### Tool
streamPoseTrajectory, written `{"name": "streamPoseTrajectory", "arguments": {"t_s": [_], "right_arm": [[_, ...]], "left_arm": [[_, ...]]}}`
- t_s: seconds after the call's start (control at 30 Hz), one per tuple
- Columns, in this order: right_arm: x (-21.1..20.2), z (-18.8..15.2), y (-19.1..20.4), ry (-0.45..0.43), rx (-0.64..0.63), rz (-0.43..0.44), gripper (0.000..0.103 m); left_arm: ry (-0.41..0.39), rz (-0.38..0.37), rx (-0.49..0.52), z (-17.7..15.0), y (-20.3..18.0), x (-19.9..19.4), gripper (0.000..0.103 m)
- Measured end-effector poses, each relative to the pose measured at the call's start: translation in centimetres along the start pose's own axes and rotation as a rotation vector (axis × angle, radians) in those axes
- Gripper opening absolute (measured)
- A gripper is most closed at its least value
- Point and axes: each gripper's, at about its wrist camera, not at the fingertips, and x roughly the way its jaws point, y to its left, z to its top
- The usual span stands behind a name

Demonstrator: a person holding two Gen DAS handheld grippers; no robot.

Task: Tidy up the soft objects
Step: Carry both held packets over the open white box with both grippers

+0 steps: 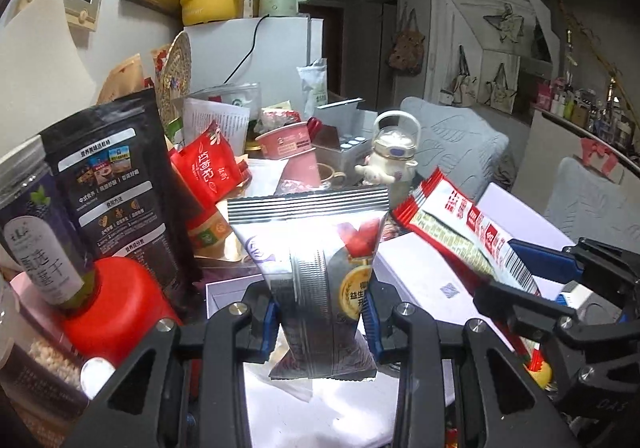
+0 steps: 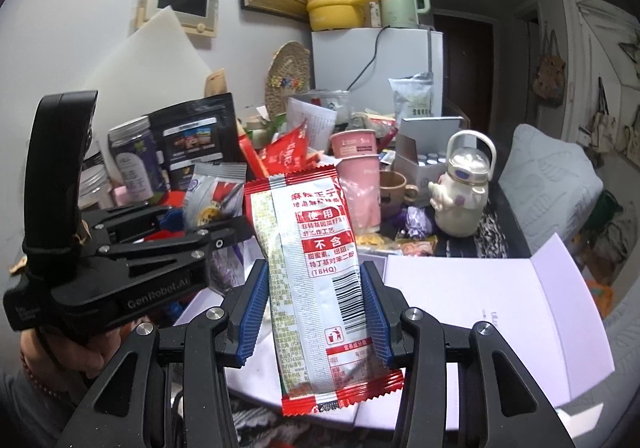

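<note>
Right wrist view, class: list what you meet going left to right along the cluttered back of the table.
Purple-label jar → black stand-up pouch → pink paper cup → open white box → cream character-shaped bottle.

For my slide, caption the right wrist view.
Right gripper clamps a red-and-white snack packet above a cluttered table.

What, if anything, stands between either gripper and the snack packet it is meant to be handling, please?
Nothing visible does. The left gripper is already shut on the silver snack packet, and the right gripper on the red-and-white snack packet. Both packets are held up above the cluttered table; where they should go is not shown.
</note>
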Motion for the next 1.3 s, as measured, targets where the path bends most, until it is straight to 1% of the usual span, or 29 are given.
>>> {"name": "streamPoseTrajectory", "arguments": {"t_s": [0.2, 0.4, 0.5, 0.6, 0.7, 0.93, 1.03, 1.13, 1.23, 1.3], "right_arm": [[2.7, -0.3, -1.0, 0.046, 0.037, 0.024, 0.045], [5.6, -1.9, -2.1, 0.125, 0.07, 0.029, 0.045], [6.7, -2.7, -2.5, 0.157, 0.079, 0.024, 0.045], [7.3, -3.1, -2.6, 0.18, 0.081, 0.013, 0.045], [7.7, -3.3, -2.5, 0.197, 0.083, 0.02, 0.045], [8.9, -4.0, -2.4, 0.237, 0.097, 0.029, 0.045], [9.5, -4.2, -2.6, 0.268, 0.114, 0.043, 0.046], [9.9, -4.5, -2.7, 0.292, 0.11, 0.027, 0.047], [10.1, -4.6, -2.9, 0.305, 0.118, 0.023, 0.047], [10.1, -4.6, -2.9, 0.308, 0.116, 0.017, 0.048]], "left_arm": [[0.046, 0.029, 0.001, -0.4, 0.6, 2.2, 0.034], [0.095, 0.043, 0.007, -1.1, 0.8, 4.2, 0.034], [0.134, 0.042, 0.014, -1.6, 0.7, 5.5, 0.034], [0.173, 0.053, 0.033, -2.1, 0.5, 6.5, 0.034], [0.211, 0.057, 0.036, -2.5, 0.5, 7.4, 0.034], [0.259, 0.08, 0.022, -3.4, 0.7, 8.9, 0.034], [0.273, 0.097, 0.025, -3.7, 0.6, 9.3, 0.034], [0.306, 0.097, 0.019, -3.9, 0.6, 10.0, 0.034], [0.343, 0.066, 0.007, -4.3, 0.6, 10.8, 0.034], [0.35, 0.069, 0.006, -4.3, 0.5, 11.0, 0.034]]}}
